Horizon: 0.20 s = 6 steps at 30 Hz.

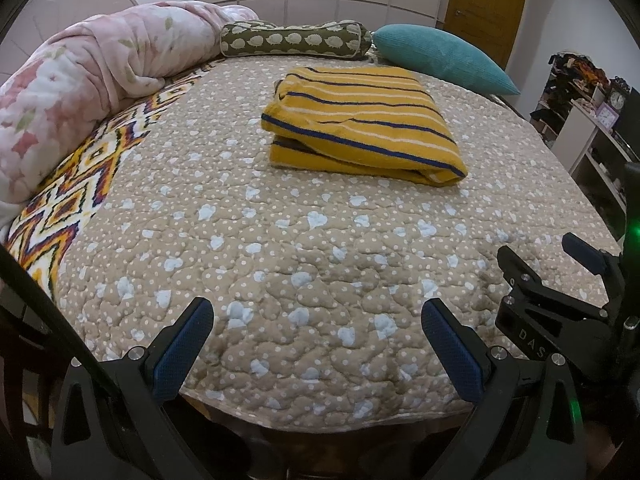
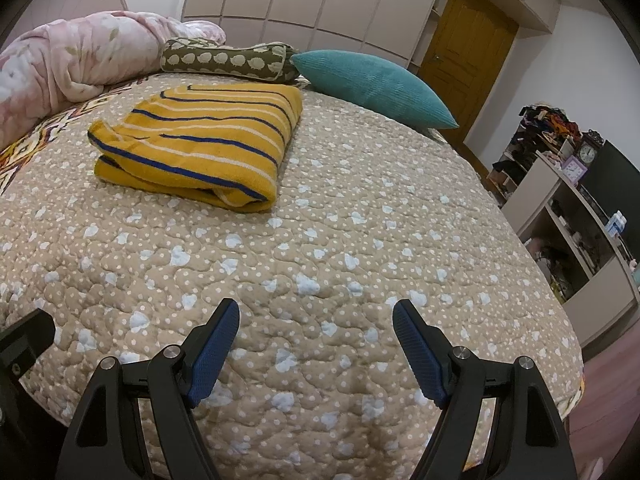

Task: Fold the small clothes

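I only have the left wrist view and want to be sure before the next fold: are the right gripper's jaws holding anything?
Observer: No. The right gripper has its jaws wide apart over bare quilt, with nothing between them.
Operator: Is the yellow striped cloth straight ahead of it?
Observer: Not straight ahead. In the right wrist view the yellow striped cloth lies folded further up the bed and off to the left of the jaws, untouched.
Operator: What's past the bed on that side?
Observer: Reddish floor shows beyond the quilt's edge, in front of a shelf unit.
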Available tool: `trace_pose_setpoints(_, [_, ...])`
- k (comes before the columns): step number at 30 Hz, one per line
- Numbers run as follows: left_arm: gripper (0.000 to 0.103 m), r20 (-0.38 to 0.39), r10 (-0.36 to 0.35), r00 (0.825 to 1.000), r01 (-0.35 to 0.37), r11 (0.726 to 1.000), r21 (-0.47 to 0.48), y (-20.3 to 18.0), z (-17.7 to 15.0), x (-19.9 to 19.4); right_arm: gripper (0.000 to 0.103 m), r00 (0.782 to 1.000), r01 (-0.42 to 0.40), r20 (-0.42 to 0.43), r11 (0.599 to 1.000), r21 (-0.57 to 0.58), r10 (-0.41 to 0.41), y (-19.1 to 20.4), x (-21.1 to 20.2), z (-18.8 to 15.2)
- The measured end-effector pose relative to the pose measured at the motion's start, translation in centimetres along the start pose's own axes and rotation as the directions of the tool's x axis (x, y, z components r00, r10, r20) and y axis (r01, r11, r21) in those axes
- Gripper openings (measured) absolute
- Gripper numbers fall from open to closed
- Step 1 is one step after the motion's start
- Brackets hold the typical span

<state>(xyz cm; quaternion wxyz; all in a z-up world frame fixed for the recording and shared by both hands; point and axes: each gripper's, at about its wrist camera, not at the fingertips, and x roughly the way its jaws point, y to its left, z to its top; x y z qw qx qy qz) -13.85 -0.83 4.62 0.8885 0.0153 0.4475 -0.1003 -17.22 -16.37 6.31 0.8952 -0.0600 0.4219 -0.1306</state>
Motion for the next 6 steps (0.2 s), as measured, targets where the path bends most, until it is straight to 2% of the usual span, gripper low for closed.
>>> trace_pose_setpoints(6, [0.103,-0.009,0.018,1.000,-0.018,1.000,-0.011,0.44,0.41,0.67,0.083,0.999,-0.032,-0.014,0.999,-0.014,0.032,0.62,0.90,0.63])
